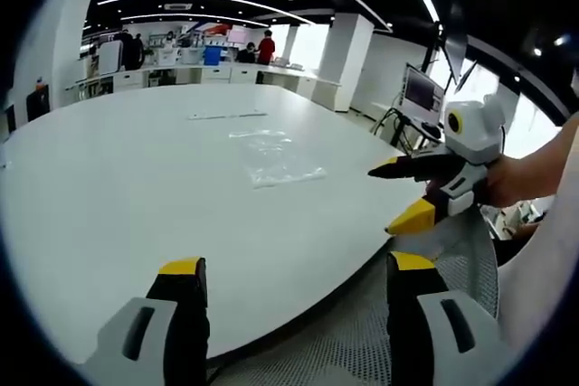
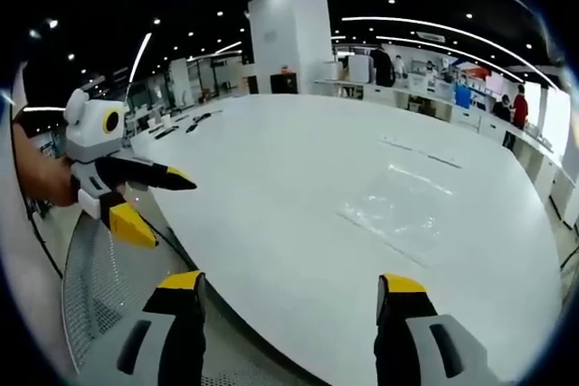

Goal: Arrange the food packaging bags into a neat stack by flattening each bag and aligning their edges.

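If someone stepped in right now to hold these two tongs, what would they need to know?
Left tongs: open, holding nothing, hovering over the near edge of the white table.
Right tongs: open, holding nothing, also at the table edge, seen from the side in the left gripper view.
Clear plastic bags: lying flat-looking out on the table, beyond both tongs; also in the right gripper view. How many there are cannot be told.
Done: nothing evident; neither tongs touches a bag.
Left: reach the bags, flatten each, stack with edges aligned.

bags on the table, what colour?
Clear, see-through bags; best in left gripper view.
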### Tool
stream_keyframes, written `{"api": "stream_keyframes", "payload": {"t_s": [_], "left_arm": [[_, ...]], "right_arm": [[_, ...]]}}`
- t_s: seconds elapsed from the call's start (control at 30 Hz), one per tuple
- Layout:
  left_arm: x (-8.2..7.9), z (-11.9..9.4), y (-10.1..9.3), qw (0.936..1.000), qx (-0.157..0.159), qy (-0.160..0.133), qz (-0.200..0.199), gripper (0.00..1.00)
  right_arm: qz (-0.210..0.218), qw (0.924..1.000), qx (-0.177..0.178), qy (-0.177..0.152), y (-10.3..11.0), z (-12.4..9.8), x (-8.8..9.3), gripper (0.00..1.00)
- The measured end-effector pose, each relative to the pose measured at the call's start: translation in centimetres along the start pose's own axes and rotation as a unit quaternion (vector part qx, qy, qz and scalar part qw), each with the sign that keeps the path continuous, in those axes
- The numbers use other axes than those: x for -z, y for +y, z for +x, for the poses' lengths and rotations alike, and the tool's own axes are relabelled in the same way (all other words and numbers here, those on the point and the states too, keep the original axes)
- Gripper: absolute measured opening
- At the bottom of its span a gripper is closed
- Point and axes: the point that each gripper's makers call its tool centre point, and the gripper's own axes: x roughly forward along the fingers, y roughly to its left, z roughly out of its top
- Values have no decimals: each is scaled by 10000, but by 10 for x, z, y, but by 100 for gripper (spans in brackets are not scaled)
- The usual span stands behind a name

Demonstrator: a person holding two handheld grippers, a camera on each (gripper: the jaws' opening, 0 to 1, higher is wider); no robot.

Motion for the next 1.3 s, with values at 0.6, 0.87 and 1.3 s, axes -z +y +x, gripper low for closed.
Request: {"api": "stream_keyframes", "payload": {"t_s": [0.6, 0.87, 1.3], "left_arm": [[-2, -2, 2, 9999, -86, -73, 59, 79], [-3, -2, 6, 9998, -151, -129, 70, 79], [-6, -4, 8, 9995, -260, -186, 30, 78]], "right_arm": [[-386, 9990, 73, 235, -26, 4, 8, 73], [-492, 9981, 134, 351, -42, 7, 15, 72], [-763, 9957, 126, 513, -67, 18, 18, 71]]}}
